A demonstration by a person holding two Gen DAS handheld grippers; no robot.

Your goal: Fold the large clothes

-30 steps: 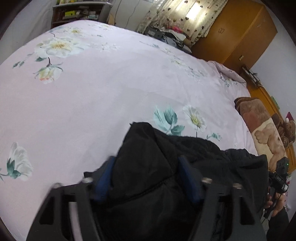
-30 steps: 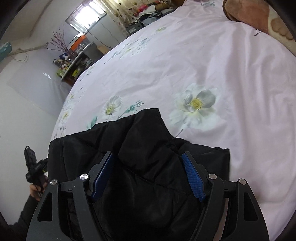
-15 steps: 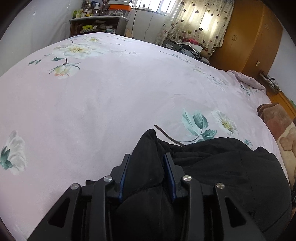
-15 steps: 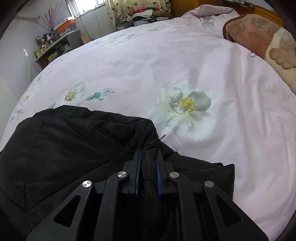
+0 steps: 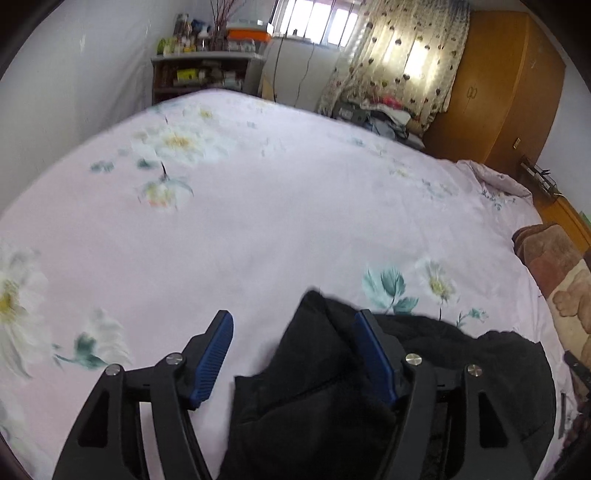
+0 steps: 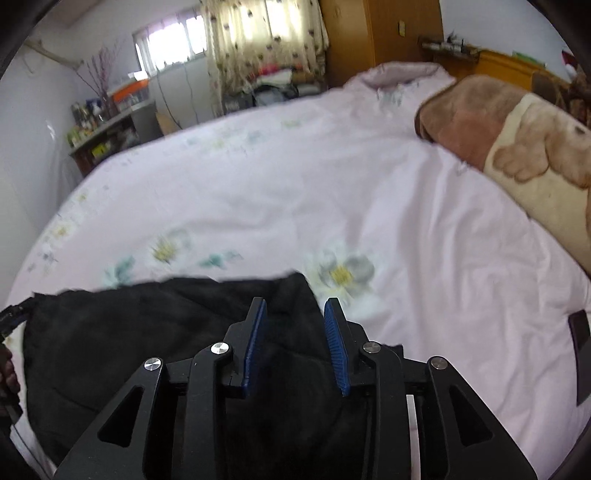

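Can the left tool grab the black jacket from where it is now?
Probably yes. The left tool has just been opening, and a fold of the black jacket lies between its fingers, against the right one only. Nothing blocks it on the bed; it only needs to close.

Beyond the floral-sheeted bed: sunlit window, heart-print curtain, wooden wardrobe, cluttered shelf left of it.

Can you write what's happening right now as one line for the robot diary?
stage: fold step released | left claw: just opened, black jacket loose between pads | right claw: opening over jacket | surface: flowered bedsheet
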